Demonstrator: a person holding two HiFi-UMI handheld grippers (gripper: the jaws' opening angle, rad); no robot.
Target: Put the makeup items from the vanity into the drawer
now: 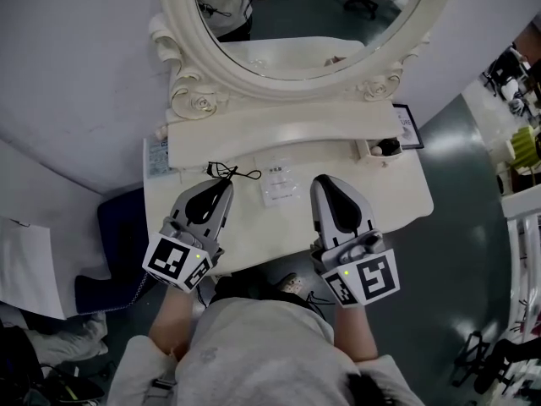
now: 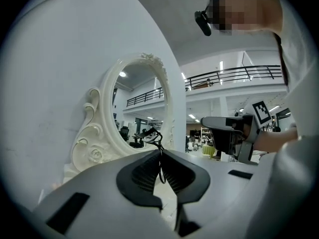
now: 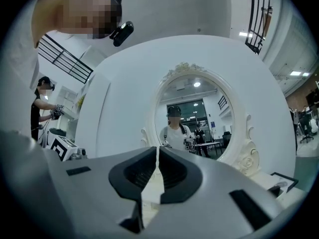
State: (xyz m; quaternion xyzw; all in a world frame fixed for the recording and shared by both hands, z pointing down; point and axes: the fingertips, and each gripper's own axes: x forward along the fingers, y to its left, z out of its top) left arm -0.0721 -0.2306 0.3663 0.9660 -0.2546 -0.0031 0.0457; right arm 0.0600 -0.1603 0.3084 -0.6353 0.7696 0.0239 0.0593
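left gripper (image 1: 226,183): fingers being clenched on a thin black wiry item (image 1: 228,172), which is being held just below the mirror (image 1: 296,15), over the bench (image 1: 397,189) | right gripper (image 1: 322,179): fingers being pressed together on nothing, below the mirror

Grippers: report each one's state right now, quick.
Left gripper: jaws closed on a thin black wiry item.
Right gripper: jaws closed, nothing between them.
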